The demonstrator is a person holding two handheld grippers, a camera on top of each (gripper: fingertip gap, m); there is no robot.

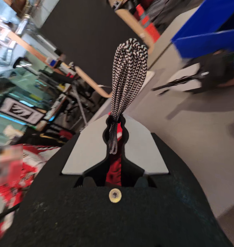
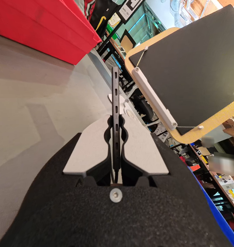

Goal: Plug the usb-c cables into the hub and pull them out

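The left gripper pinches a bundled braided cable, loops pointing to twelve o'clock. The right gripper clamps the slim dark hub edge-on.

The cable is braided black-and-white cloth, the hub smooth matt dark, the bin glossy red plastic.

Both grippers are being seen as the same build: left gripper and right gripper with light grey fingers, wavy black inner pads, grainy black body, one round screw centred.
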